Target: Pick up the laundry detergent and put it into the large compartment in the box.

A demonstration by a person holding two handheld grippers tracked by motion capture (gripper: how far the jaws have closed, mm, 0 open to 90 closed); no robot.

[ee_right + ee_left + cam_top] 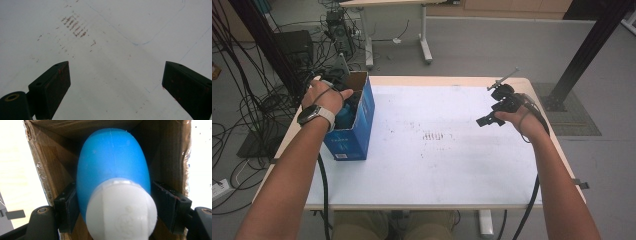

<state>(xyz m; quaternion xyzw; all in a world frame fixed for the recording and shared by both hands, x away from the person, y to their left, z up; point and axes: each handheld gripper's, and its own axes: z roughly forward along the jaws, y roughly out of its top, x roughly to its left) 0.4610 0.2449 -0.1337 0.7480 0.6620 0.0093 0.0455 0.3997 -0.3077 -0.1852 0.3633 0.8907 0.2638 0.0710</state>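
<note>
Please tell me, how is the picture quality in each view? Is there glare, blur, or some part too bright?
High view: even light, soft shadows, slightly soft focus. Left gripper view: the blue bottle and its white cap are very close and blurred; the inside of the cardboard box is dark, while the areas outside it are overexposed to white. Right gripper view: the white table surface looks washed out, but the brown marks stay readable.

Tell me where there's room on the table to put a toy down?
The white table top is bare from the blue box across to the right gripper, with only small brown marks. It is crowded inside the box, where the left gripper flanks a blue bottle.
</note>
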